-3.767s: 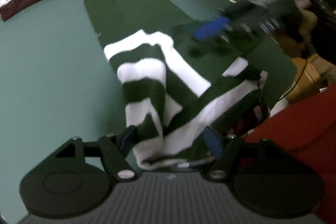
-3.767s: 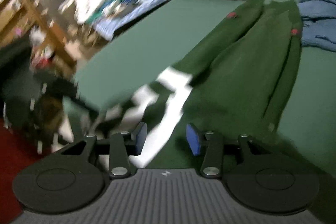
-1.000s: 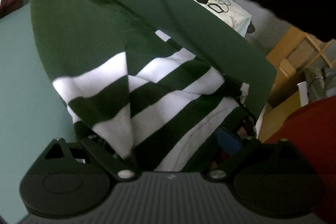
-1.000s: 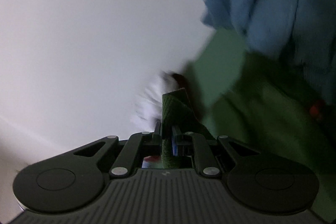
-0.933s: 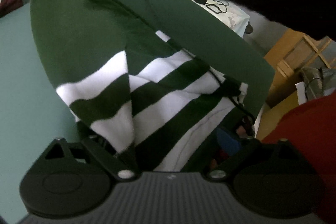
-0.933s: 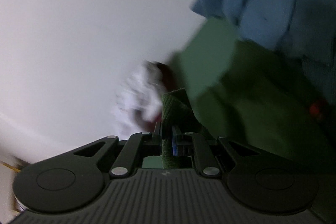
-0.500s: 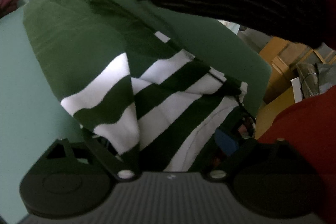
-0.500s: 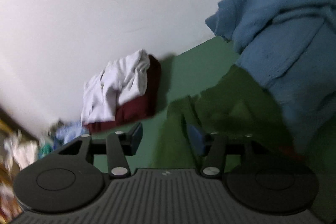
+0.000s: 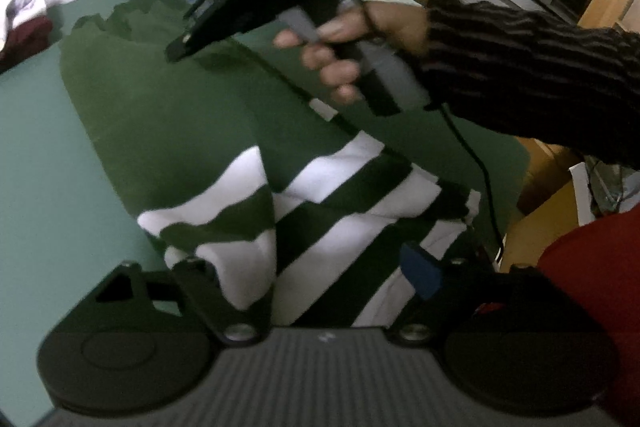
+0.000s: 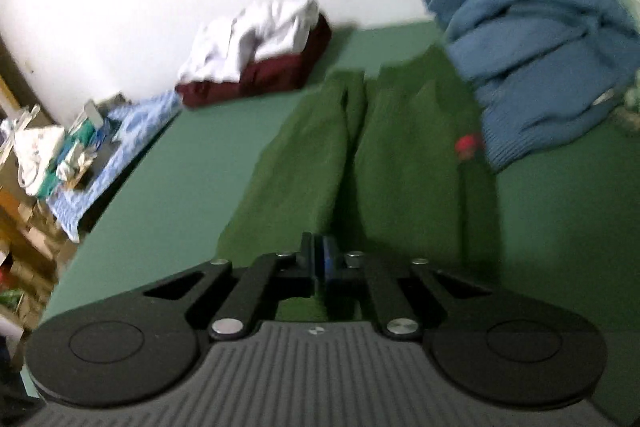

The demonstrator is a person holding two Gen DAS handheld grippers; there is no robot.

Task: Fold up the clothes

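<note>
A dark green garment [image 9: 168, 115] with white stripes at its near end lies lengthwise on the green table [image 9: 36, 155]. My left gripper [image 9: 310, 275] hangs over the striped hem. Its jaws are wide and closing, the bunched hem lies between them, and the blue pad [image 9: 420, 271] stands free of the cloth. My right gripper [image 10: 320, 259] is shut with nothing in it, low over the plain green part [image 10: 400, 167]. In the left wrist view the right gripper [image 9: 178, 53] hovers above the garment's far half, held by a hand [image 9: 340, 55] in a striped sleeve.
A blue sweater pile [image 10: 540, 67] lies at the table's far right, touching the garment's top. A white-and-maroon folded stack [image 10: 260, 55] sits at the far edge by the wall. Clutter [image 10: 80, 147] lies beyond the left edge. A cable [image 9: 480, 167] hangs over the near right edge.
The right gripper let go of the lifted green edge, opened, then shut empty and drew back over the garment. The raised half now lies flat. The left jaws narrowed a little.
</note>
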